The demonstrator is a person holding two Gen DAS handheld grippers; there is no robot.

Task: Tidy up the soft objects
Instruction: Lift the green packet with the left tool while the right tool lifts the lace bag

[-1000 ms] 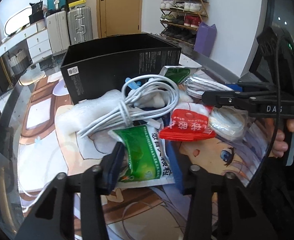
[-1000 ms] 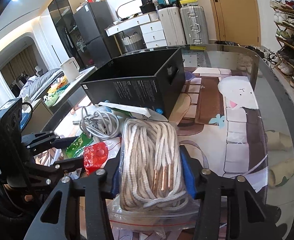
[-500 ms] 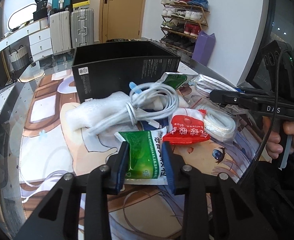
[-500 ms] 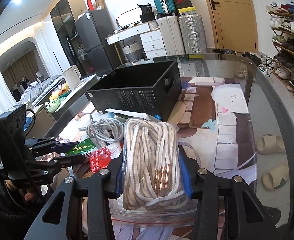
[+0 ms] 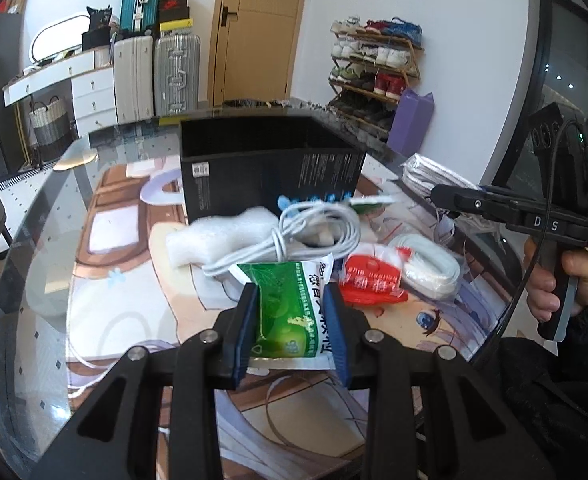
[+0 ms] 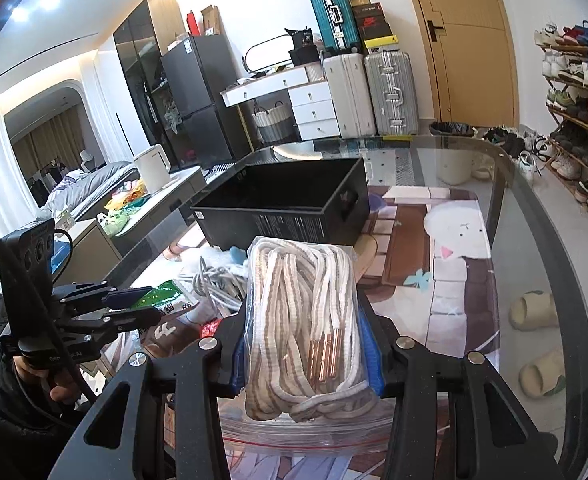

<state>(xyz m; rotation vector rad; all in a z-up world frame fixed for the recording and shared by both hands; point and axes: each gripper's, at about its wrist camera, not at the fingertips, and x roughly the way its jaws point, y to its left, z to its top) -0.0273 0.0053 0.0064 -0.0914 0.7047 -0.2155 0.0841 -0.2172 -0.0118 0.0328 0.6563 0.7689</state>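
My left gripper (image 5: 292, 328) is shut on a green and white packet (image 5: 290, 312), lifted a little off the table. My right gripper (image 6: 306, 344) is shut on a clear bag of beige and white laces (image 6: 300, 320), also raised. An open black box (image 5: 270, 168) (image 6: 286, 204) stands behind the pile. On the mat lie a white foam piece (image 5: 218, 236), a coiled white cable (image 5: 314, 228), a red packet (image 5: 370, 280) and a white lace bundle (image 5: 426, 264). The right gripper (image 5: 446, 196) and its hand show at the right of the left wrist view; the left gripper (image 6: 142, 304) shows in the right wrist view.
A glass table (image 6: 534, 208) carries a printed cartoon mat (image 5: 134, 280). Another bagged bundle (image 5: 434, 176) lies at the table's right edge. Suitcases (image 5: 174, 72), a white dresser (image 5: 74, 84), a shoe rack (image 5: 374, 64) and slippers (image 6: 534, 312) on the floor surround the table.
The left jaws closed onto the green packet and lifted it away from the pile. The right gripper rose with the lace bag. Both views now look over the box from higher up.
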